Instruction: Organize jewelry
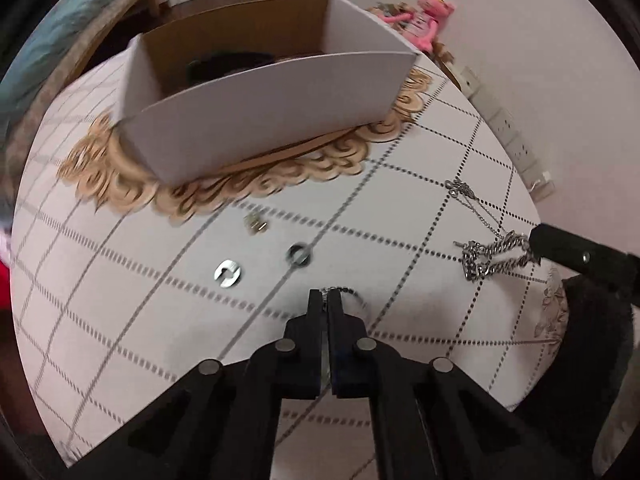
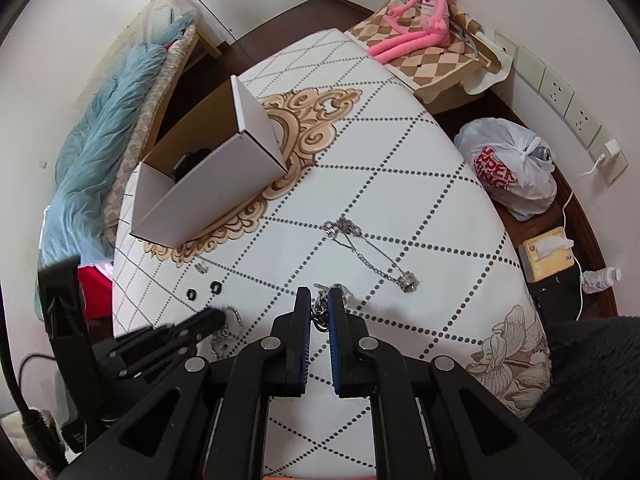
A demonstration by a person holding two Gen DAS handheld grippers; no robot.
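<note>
My left gripper (image 1: 326,293) is shut low over the tablecloth, and a thin beaded chain (image 1: 347,292) comes out from between its tips and curls right. It also shows in the right wrist view as the left gripper (image 2: 220,314). My right gripper (image 2: 320,294) is shut on a chunky silver chain (image 2: 320,314); the left wrist view shows that chunky chain (image 1: 492,258) stretched out from the right gripper (image 1: 534,244). On the cloth lie a thin necklace (image 2: 360,246) with a pendant, two rings (image 1: 228,273) (image 1: 299,254) and small earrings (image 1: 255,224). An open white box (image 1: 272,80) stands beyond them.
The table (image 2: 420,184) has a diamond-pattern cloth with a gold ornament under the box. Something dark lies inside the box. A pink plush toy (image 2: 420,12), a plastic bag (image 2: 508,168) and wall sockets (image 2: 556,92) are past the right edge. Blue bedding (image 2: 92,132) lies to the left.
</note>
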